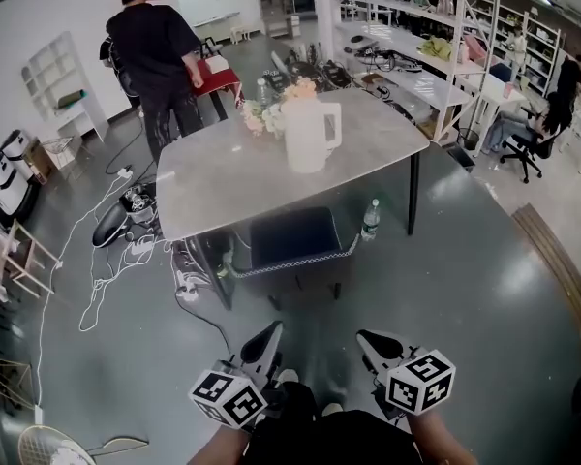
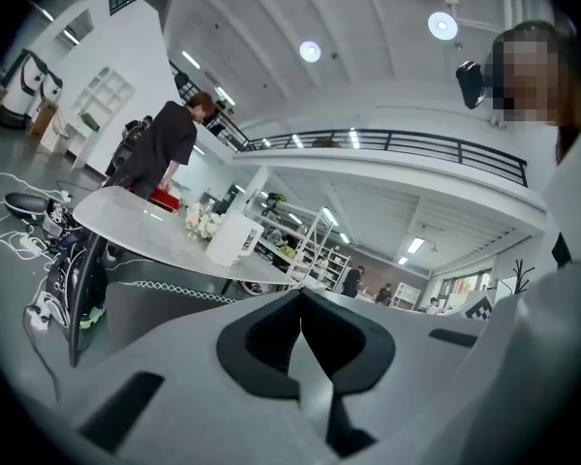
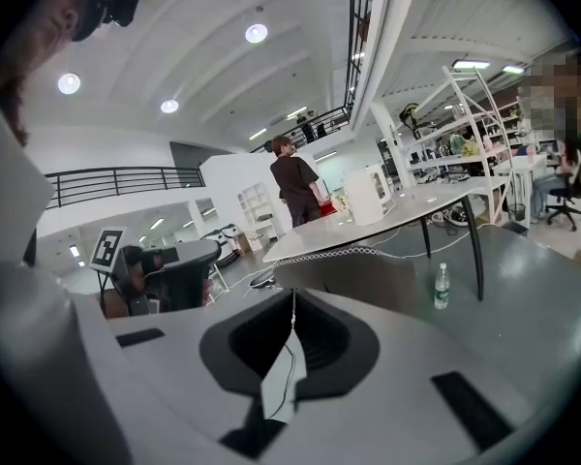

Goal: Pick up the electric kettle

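Note:
The white electric kettle (image 1: 308,134) stands upright on the grey table (image 1: 213,187), handle to the right, next to a bunch of pale flowers (image 1: 269,114). Both grippers are far short of the table, low over the floor near my body. My left gripper (image 1: 268,337) is shut with nothing in it, and my right gripper (image 1: 368,341) is shut and empty too. In the left gripper view the kettle (image 2: 234,240) shows small beyond the closed jaws (image 2: 301,296). The right gripper view has the kettle (image 3: 376,195) far off past its closed jaws (image 3: 292,294).
A person in black (image 1: 155,56) stands at the table's far left corner. A dark chair (image 1: 292,238) sits under the table's near edge, with a water bottle (image 1: 370,219) on the floor beside the right leg. White cables (image 1: 102,260) trail over the floor at left. Shelving and benches (image 1: 436,56) fill the back right.

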`<act>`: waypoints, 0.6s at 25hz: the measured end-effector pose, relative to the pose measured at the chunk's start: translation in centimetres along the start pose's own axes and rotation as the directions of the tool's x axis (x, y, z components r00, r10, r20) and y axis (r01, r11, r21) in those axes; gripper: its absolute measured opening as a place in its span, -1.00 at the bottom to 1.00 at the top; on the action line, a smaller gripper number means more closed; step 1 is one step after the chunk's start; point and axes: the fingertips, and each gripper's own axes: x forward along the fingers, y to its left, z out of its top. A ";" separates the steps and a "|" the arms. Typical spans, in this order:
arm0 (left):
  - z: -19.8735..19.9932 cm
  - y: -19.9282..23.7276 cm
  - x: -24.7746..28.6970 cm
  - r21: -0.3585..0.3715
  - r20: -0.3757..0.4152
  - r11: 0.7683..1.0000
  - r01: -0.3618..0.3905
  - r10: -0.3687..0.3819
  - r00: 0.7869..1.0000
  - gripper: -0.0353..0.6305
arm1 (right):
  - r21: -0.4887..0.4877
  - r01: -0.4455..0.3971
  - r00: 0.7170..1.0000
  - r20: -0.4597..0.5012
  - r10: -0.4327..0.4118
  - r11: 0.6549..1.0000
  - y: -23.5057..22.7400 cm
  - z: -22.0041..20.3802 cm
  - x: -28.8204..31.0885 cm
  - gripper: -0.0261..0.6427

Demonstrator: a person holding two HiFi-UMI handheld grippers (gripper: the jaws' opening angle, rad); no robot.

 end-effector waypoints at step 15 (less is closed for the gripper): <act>2.4 4.6 7.9 0.008 -0.009 1.000 0.014 -0.014 1.000 -0.88 | 0.002 0.033 0.999 -0.006 -0.033 0.999 -4.5 3.8 4.8 -0.90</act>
